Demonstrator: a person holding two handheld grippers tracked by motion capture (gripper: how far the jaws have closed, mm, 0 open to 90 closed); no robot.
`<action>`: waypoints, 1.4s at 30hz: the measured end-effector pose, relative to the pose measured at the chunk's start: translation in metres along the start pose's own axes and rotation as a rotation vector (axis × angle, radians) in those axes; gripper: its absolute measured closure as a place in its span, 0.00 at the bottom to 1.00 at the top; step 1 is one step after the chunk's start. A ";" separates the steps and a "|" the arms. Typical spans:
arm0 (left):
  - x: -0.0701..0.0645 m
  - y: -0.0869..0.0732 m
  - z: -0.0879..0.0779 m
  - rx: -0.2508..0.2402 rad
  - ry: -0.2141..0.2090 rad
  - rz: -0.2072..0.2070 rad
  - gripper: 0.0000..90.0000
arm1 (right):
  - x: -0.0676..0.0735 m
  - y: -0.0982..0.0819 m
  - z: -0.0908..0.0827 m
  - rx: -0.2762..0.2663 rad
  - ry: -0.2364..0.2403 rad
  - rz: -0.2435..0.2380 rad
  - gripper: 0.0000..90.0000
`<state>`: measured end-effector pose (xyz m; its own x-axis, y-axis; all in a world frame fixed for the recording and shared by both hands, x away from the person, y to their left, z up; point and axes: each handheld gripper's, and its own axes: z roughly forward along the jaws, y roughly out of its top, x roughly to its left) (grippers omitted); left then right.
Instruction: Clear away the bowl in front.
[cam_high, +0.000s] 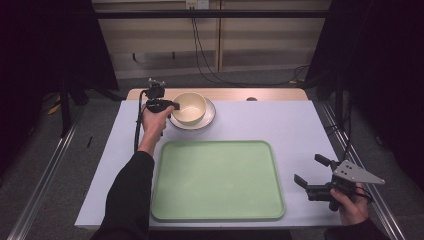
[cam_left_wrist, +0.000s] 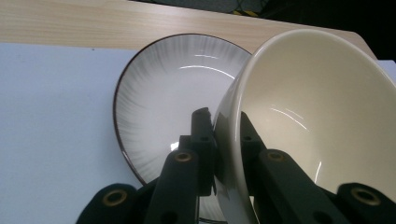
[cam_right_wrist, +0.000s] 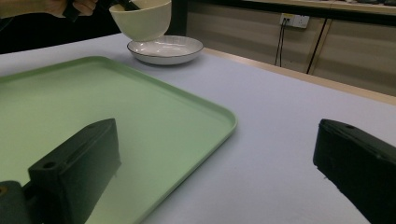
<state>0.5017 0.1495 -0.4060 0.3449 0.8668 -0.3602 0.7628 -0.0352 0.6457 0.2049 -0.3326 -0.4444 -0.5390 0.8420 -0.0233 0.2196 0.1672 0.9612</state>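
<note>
1. The cream ceramic bowl (cam_high: 189, 107) hangs tilted just above the plate (rim pinched between black jaws).
2. The shallow white plate with a dark rim (cam_high: 208, 119) sits at the table's far edge.
3. The pale green rectangular tray (cam_high: 218, 179) lies empty, nearer.

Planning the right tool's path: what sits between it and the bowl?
In the high view, the green tray and bare tabletop lie between the right tool and the bowl, which the left tool grips above the plate.
</note>
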 end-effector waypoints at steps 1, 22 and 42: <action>-0.002 0.000 -0.002 0.005 -0.006 0.014 0.92 | 0.000 0.000 0.000 0.000 -0.001 0.000 0.00; -0.039 -0.014 -0.006 0.041 -0.109 0.114 0.92 | 0.001 0.000 0.000 0.002 0.006 0.000 0.00; -0.072 -0.028 0.001 0.074 -0.206 0.167 0.92 | 0.001 0.001 0.000 -0.002 0.004 0.001 0.00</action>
<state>0.4562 0.0871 -0.3984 0.5674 0.7269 -0.3868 0.7212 -0.2121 0.6595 0.2042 -0.3321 -0.4436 -0.5418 0.8402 -0.0216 0.2187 0.1658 0.9616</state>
